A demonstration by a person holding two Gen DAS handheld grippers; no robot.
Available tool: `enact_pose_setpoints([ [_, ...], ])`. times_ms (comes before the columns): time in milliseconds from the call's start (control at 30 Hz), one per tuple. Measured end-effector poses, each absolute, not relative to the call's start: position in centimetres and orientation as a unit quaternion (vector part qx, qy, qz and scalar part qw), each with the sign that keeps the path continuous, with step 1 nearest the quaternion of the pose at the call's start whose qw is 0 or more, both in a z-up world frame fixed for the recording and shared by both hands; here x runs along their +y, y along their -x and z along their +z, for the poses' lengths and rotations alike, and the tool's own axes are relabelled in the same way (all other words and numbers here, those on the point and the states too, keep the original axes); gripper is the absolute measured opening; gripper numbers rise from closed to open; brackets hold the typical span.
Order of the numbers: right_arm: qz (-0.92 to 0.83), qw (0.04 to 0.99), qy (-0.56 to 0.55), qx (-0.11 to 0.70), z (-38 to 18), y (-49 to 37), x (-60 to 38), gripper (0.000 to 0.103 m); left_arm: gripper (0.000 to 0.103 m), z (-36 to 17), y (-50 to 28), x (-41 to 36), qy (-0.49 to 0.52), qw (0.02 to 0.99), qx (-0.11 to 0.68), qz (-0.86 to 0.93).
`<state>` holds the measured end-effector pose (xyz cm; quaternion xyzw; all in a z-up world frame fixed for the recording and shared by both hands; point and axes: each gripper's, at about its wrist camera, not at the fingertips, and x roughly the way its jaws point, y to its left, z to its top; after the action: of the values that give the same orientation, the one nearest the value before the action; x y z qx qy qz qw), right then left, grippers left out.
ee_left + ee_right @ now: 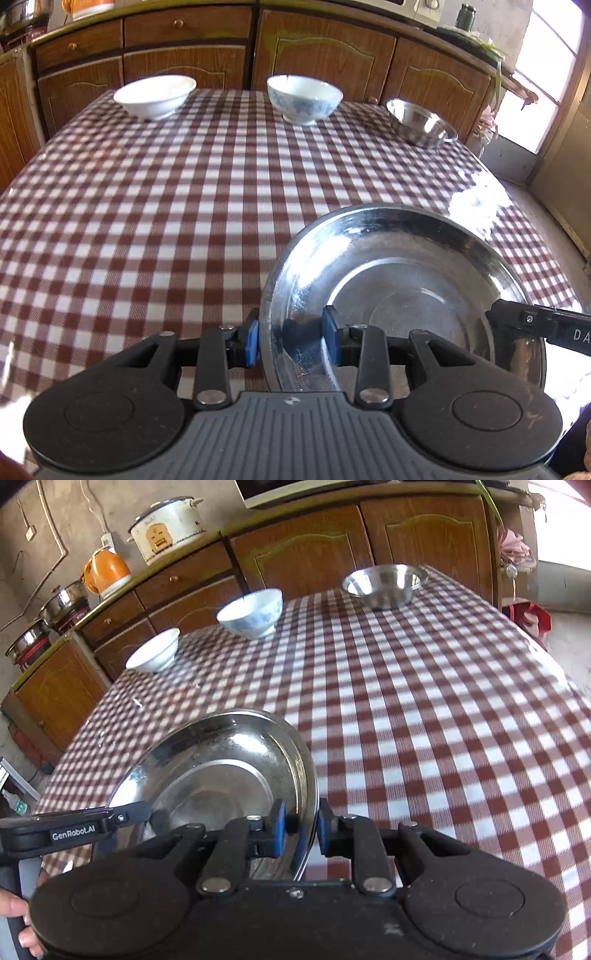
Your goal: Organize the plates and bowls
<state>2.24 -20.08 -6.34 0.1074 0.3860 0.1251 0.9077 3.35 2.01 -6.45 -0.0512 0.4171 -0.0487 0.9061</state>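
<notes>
The table (184, 206) in front of you is the biggest thing, covered with a red and white checked cloth, and brown wooden cabinets (325, 48) stand behind it. On the near part of the table is the wide steel plate (402, 280), shiny and shallow. You hold it from both sides: your left gripper (291, 339) pinches its left rim, one blue pad outside and one inside, and your right gripper (299, 830) pinches the opposite rim in the same way (both pairs of pads press on the metal). Whether the plate touches the cloth I cannot tell.

Along the far edge three bowls stand in a row, well apart from each other: a small steel bowl (421, 123) at the right, a blue patterned bowl (304, 98) in the middle, and a plain white bowl (155, 96) at the left. All three are upright.

On the counter, in the right wrist view, are a white rice cooker (166, 530) and an orange kettle (107, 570).
</notes>
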Motion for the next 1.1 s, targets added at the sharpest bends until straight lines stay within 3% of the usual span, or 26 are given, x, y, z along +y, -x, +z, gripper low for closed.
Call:
enact_pose_setpoints([
  [600,0.151,0.922,-0.082,0.348,-0.2,-8.5,-17.0,0.024,0.037,-1.0,-7.8,3.9,0.049,0.924,0.379,-0.017],
  [1100,0.16,0.915,-0.087,0.36,-1.2,-15.5,-14.7,0.024,0.037,-1.8,-13.3,5.5,0.048,0.919,0.391,0.006],
])
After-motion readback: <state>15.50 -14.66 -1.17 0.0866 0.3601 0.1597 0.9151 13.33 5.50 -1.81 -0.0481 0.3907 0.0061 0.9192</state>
